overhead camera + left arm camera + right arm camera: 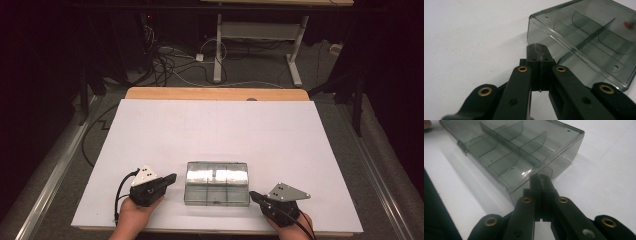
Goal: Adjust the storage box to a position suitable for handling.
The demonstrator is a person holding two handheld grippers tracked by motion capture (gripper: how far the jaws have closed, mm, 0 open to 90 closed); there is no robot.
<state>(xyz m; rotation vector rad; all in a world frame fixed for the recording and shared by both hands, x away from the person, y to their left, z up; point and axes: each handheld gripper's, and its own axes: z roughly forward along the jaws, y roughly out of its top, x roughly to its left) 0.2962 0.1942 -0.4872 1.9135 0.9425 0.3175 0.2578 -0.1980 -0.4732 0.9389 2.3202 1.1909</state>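
Observation:
A clear smoky plastic box (217,183) with inner dividers and a closed lid lies near the front edge of the white table (215,130). My left gripper (172,177) rests just left of the box, jaws shut with nothing between them. In the left gripper view its tip (538,48) points at the box (586,37) near a corner. My right gripper (253,195) sits at the box's front right corner, also shut and empty. In the right gripper view its tip (540,178) is close to the side wall of the box (511,152), whose latch shows on the left.
A wooden strip (215,93) runs along the table's far edge. Beyond it, cables (170,65) lie on the floor by a white desk frame (260,35). Metal rails (55,165) flank the table on both sides.

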